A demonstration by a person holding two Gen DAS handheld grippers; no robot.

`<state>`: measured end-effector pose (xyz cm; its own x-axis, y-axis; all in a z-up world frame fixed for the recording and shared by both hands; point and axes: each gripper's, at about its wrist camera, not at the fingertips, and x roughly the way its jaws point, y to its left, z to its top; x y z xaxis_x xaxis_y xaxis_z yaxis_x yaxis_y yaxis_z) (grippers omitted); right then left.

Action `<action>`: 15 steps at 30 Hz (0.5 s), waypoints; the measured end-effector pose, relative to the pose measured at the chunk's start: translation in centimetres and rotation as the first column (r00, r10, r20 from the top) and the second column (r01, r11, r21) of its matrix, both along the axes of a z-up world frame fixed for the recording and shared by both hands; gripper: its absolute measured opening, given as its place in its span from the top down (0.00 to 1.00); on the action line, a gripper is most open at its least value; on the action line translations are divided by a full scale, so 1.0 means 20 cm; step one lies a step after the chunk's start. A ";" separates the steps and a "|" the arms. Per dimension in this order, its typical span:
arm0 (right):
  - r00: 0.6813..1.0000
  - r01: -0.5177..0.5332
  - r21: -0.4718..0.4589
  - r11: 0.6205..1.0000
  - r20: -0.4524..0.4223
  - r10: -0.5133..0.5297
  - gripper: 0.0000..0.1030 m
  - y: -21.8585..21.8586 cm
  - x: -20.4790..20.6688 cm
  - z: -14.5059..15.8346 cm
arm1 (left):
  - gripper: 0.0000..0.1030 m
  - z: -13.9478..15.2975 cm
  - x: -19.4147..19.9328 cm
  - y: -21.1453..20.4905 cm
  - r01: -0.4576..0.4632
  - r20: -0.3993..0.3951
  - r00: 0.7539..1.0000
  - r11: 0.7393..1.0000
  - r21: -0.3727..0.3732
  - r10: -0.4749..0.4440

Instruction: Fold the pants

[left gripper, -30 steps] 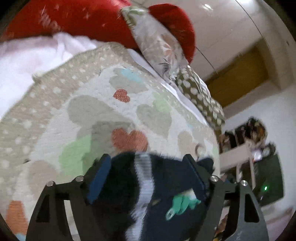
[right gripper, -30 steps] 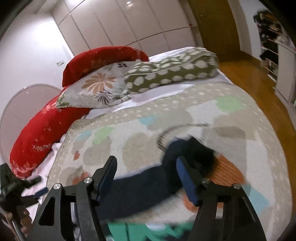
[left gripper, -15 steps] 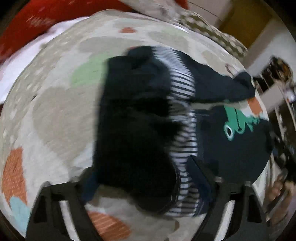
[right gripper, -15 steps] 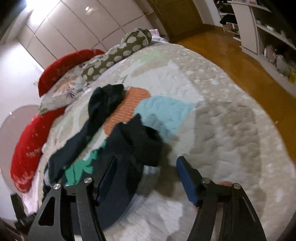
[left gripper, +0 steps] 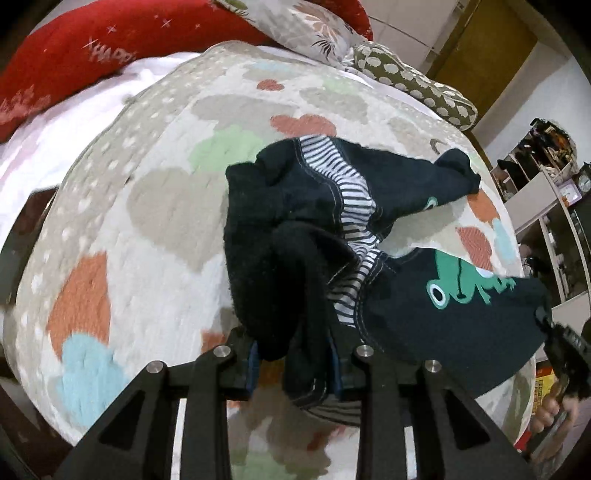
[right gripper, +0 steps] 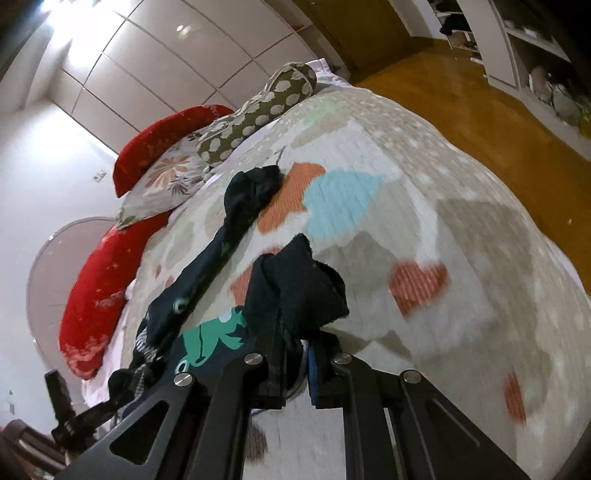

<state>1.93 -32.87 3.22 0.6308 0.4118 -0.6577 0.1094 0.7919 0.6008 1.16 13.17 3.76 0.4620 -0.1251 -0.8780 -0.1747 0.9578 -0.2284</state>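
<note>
Dark navy pants (left gripper: 424, 317) with a green frog print (left gripper: 461, 284) and a striped lining (left gripper: 354, 199) lie crumpled on the quilted bedspread (left gripper: 147, 206). My left gripper (left gripper: 291, 354) is shut on a bunched dark edge of the pants near the striped band. In the right wrist view the pants (right gripper: 295, 288) stretch toward the pillows, one leg (right gripper: 236, 218) trailing away. My right gripper (right gripper: 295, 362) is shut on another bunched edge beside the frog print (right gripper: 210, 339). The right gripper also shows in the left wrist view (left gripper: 565, 354) at the right edge.
Red pillows (left gripper: 92, 48), a floral pillow (left gripper: 306, 22) and a spotted green pillow (left gripper: 413, 81) lie at the head of the bed. Wooden floor (right gripper: 461, 96) and shelves (right gripper: 535, 55) flank the bed's right side. The bedspread (right gripper: 461, 258) has heart patches.
Both grippers were open half a second ago and have closed on bunched edges of the pants. The pants have been pulled out wider between them.
</note>
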 end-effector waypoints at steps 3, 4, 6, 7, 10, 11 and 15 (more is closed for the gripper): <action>1.000 -0.008 -0.063 0.998 -0.013 0.007 0.87 0.01 -0.14 -0.05 | 0.64 -0.09 -0.07 0.01 -0.023 -0.043 0.999 1.000 0.015 0.023; 1.000 -0.002 -0.091 0.996 -0.022 0.000 0.86 0.01 -0.17 -0.07 | 0.64 -0.09 -0.11 0.01 -0.027 -0.043 0.999 1.000 0.002 0.027; 0.999 0.017 -0.105 0.994 -0.035 -0.021 0.78 -0.01 -0.23 -0.07 | 0.60 -0.06 -0.17 0.02 -0.037 -0.014 0.999 0.999 -0.023 0.036; 0.999 0.025 -0.099 0.995 -0.023 -0.028 0.76 -0.03 -0.25 -0.06 | 0.56 -0.03 -0.21 0.03 -0.044 0.010 0.999 0.999 -0.026 0.045; 0.995 0.080 -0.164 0.983 0.073 -0.068 0.63 -0.07 -0.28 0.10 | 0.44 0.07 -0.31 0.04 -0.073 0.093 0.993 0.997 -0.024 0.075; 0.993 0.084 -0.201 0.976 0.103 -0.064 0.60 -0.07 -0.27 0.16 | 0.43 0.09 -0.33 0.04 -0.077 0.115 0.990 0.997 -0.030 0.080; 0.993 0.026 -0.295 0.955 0.121 0.011 0.60 0.02 -0.04 0.28 | 0.42 0.14 -0.38 0.02 -0.038 0.167 0.985 0.997 -0.073 0.050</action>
